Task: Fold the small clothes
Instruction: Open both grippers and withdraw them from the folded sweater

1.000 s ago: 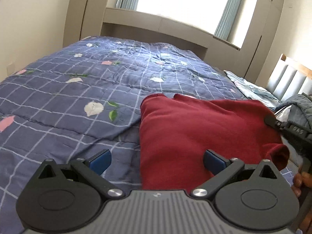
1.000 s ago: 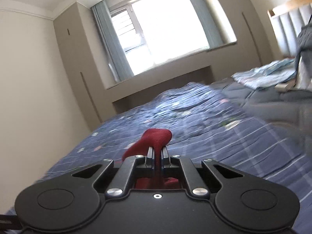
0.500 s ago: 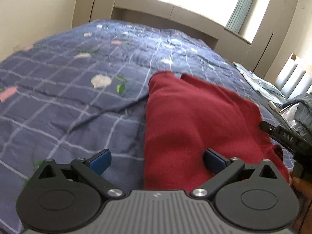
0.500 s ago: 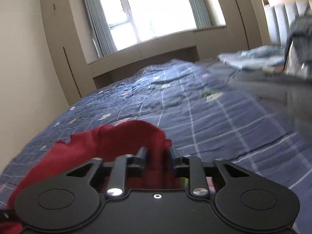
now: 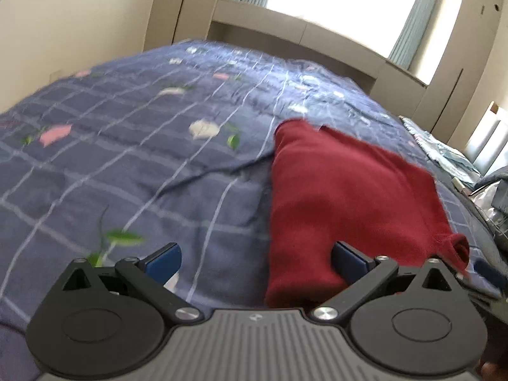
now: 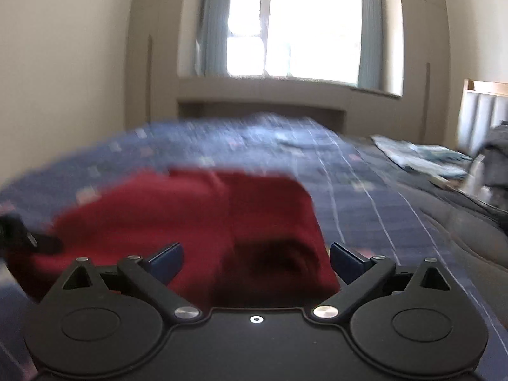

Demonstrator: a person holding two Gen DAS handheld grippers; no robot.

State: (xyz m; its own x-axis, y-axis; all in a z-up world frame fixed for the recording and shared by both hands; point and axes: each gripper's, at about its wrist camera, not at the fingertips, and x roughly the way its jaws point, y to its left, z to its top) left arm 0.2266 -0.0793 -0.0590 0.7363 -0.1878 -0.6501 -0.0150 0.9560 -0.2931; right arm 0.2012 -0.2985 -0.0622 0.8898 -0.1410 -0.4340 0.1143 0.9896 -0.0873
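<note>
Red top (image 5: 346, 197) lies folded flat on the blue bed cover (image 5: 152, 158). Right gripper (image 6: 255, 258) is opening its jaws, letting go so the fold stays. Left gripper (image 5: 255, 258) waits spread wide, holding nothing.

left hand-held gripper (image 5: 255, 262): grey ribbed body | blue pads | right hand-held gripper (image 6: 255, 258): seemingly black

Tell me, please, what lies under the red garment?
The red garment lies on a blue checked quilt with flower prints. Whatever sits beneath its folded layers is covered.
</note>
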